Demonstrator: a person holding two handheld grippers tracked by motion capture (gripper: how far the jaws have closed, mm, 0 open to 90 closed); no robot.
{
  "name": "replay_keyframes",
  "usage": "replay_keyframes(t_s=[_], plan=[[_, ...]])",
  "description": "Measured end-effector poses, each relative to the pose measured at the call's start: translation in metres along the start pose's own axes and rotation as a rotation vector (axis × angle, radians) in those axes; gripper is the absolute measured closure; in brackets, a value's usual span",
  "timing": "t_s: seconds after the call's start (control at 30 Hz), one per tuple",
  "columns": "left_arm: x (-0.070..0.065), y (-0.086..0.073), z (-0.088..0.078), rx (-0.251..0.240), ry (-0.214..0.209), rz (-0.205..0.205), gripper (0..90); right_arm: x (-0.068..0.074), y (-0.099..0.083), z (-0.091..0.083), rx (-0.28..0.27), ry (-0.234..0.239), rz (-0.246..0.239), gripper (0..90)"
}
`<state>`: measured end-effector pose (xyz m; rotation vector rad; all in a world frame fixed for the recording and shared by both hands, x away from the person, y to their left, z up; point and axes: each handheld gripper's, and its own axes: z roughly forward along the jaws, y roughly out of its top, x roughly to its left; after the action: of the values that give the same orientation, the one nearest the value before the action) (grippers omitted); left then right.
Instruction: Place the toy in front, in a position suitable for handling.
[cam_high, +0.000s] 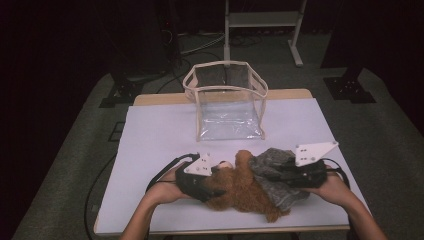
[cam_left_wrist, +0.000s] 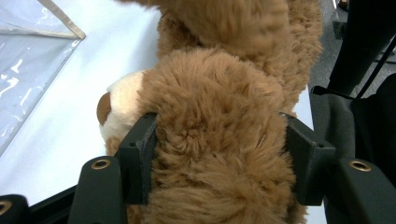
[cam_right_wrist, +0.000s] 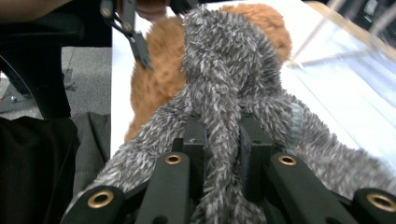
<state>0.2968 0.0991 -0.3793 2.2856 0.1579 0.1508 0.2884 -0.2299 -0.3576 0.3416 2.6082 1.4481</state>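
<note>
While left gripper (cam_left_wrist: 219, 154) clamps brown teddy bear (cam_high: 240, 187) at near table (cam_high: 150, 130) edge, right gripper (cam_right_wrist: 222, 149) pinches fold of grey furry garment (cam_high: 277, 175) draped over it. Mid-undressing, likely. Next: hold bear firm, pull garment clear, toward clear bag (cam_high: 227, 100) maybe.

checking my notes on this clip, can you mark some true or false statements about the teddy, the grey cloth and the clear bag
1. The left gripper has its fingers on both sides of the brown teddy bear. True.
2. The right gripper is open with nothing in it. False: it is shut on a fold of the grey fuzzy cloth.
3. The clear bag stands upright behind the teddy. True.
4. The teddy already sits inside the bag. False: it lies on the white table in front of the bag.
</note>
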Motion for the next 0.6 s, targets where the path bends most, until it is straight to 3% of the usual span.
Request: replay_keyframes(t_s=[0.2, 0.27, 0.43, 0.53, 0.6], plan=[[0.0, 0.003, 0.0, 0.005, 0.005, 0.007, 36.2, 0.009, 0.035, 0.023, -0.024, 0.022, -0.09, 75.5], [0.001, 0.003, 0.0, 0.005, 0.005, 0.005, 36.2, 0.011, 0.041, 0.029, -0.008, 0.028, -0.107, 75.5], [0.0, 0.001, -0.001, -0.007, 0.004, -0.002, 36.2, 0.009, 0.026, 0.034, 0.096, 0.011, -0.108, 75.5], [0.001, 0.002, 0.001, -0.007, 0.005, -0.004, 36.2, 0.005, 0.017, 0.023, 0.07, 0.01, -0.066, 75.5], [0.001, 0.003, 0.001, -0.001, 0.006, -0.003, 36.2, 0.004, 0.021, 0.019, 0.062, -0.004, -0.071, 75.5]])
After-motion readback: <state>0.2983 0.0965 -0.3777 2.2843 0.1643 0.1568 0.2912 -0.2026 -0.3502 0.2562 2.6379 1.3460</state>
